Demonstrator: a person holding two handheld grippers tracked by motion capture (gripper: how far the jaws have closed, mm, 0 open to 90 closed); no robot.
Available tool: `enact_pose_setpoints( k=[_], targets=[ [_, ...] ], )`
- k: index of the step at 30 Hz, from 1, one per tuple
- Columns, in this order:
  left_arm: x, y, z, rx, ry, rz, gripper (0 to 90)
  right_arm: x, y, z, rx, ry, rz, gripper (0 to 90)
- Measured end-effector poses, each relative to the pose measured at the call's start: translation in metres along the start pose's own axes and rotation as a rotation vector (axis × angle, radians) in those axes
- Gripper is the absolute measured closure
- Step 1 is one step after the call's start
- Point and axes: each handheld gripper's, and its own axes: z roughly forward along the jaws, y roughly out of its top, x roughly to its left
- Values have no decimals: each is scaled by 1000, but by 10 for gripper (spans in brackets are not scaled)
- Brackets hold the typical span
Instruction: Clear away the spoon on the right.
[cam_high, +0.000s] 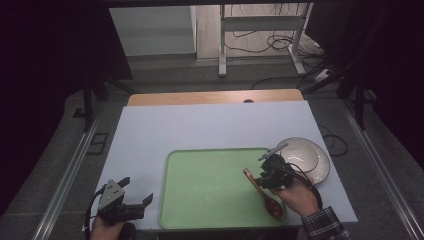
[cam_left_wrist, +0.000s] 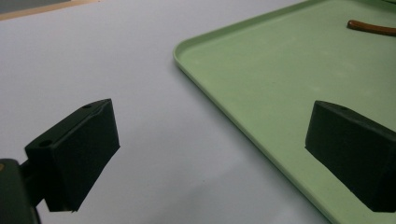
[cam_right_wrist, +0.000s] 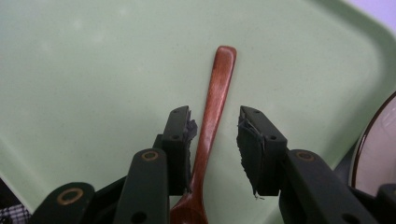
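A brown wooden spoon (cam_high: 253, 182) lies on the green tray (cam_high: 210, 185), handle toward the far left and bowl end near the tray's front right corner. My right gripper (cam_high: 261, 178) is open, one jaw on each side of the spoon's handle (cam_right_wrist: 215, 93). In the right gripper view the handle runs close along the left jaw and the tray (cam_right_wrist: 93, 70) lies beneath. My left gripper (cam_high: 136, 191) is open above the white table, just left of the tray, with nothing between its jaws. In the left gripper view the tray (cam_left_wrist: 280, 70) shows its rim and the spoon's handle tip (cam_left_wrist: 373, 29).
A white bowl (cam_high: 300, 152) sits on a plate (cam_high: 322, 170) right of the tray, a grey utensil handle (cam_high: 273, 149) sticking out of it. The plate's dark rim (cam_right_wrist: 362, 154) shows beside my right jaw. The table's front edge lies just below both hands.
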Motion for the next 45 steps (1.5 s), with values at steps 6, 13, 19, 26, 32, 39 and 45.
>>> enact_pose_setpoints(
  k=[6, 13, 19, 26, 32, 39, 45],
  targets=[
    [0, 0, 0, 0, 0, 0, 24, 6, -8, -1, -61, 6, -20, 730],
    [0, 0, 0, 0, 0, 1, 24, 17, -21, 3, -126, 8, -45, 894],
    [0, 0, 0, 0, 0, 0, 24, 19, -28, 9, -137, 10, -38, 895],
    [1, 0, -1, -5, -5, -6, 24, 23, -35, 21, -123, -3, -67, 895],
    [0, 0, -1, -7, -6, -2, 24, 23, -37, 25, -109, -14, -66, 895],
    [0, 0, -1, -6, -7, 1, 24, 19, -40, 28, -102, -26, -54, 895],
    [0, 0, -1, -5, -7, 4, 24, 14, -42, 28, -107, -33, -39, 894]
  ],
)
